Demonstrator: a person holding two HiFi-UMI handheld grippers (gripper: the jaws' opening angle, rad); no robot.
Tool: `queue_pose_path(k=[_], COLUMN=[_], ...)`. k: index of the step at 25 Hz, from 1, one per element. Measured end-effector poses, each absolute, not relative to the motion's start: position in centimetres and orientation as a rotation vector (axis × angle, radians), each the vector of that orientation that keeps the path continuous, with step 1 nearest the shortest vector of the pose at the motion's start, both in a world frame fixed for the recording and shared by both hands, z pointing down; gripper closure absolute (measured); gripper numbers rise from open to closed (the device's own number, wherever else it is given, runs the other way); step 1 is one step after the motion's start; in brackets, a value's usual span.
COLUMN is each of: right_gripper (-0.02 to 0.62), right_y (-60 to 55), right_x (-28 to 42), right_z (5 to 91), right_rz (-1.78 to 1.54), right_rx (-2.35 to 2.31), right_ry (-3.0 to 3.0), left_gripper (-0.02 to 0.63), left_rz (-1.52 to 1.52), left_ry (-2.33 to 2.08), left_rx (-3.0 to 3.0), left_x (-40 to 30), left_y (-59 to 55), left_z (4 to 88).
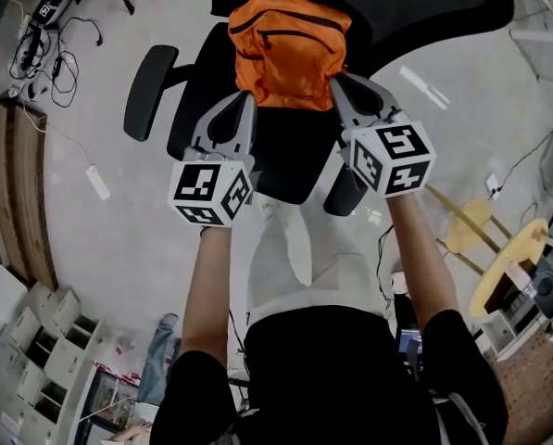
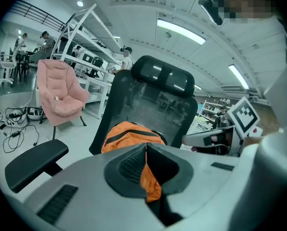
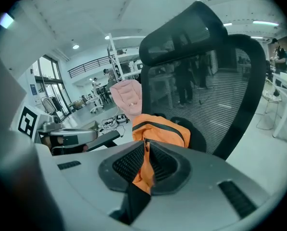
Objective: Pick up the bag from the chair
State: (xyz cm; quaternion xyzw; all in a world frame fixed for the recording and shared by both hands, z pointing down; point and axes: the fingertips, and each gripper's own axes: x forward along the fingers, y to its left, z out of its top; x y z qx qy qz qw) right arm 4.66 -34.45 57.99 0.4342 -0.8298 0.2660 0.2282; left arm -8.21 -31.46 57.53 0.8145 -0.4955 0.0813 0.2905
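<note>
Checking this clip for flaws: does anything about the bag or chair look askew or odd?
Nothing stands out: the orange bag sits on the chair, left hand-held gripper and right hand-held gripper both pinching its fabric.

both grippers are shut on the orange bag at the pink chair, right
The chair is wrong. The left gripper and right gripper are shut on the orange bag, but it is at the black mesh office chair; the pink chair stands apart in the background, as the left gripper view shows.

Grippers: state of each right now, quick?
Left gripper: closed, pinching a fold of the bag.
Right gripper: closed, pinching the bag's fabric too.
</note>
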Motion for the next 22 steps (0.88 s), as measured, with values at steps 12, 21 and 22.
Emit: queue_pose_path(k=[12, 21, 22], right_gripper=[0.436, 0.351, 0.347], right_y=[-37.6, -40.2, -40.5], right_x=[5.3, 6.2, 6.3], right_z=[63.0, 66.5, 66.9], right_rz=[0.693, 0.71, 0.714], right_rx=[1.188, 1.227, 1.23], right_ry=[-2.196, -2.124, -2.119], left_gripper=[0.483, 0.382, 0.38], left_rz=[0.259, 0.306, 0.307], left_ry=[-1.296, -1.291, -1.294], left_rx=[2.072, 2.048, 2.048], left_x=[-9.1, -9.7, -9.8], left_y=[-34.5, -37.7, -38.1], left_z=[64.5, 69.0, 69.3])
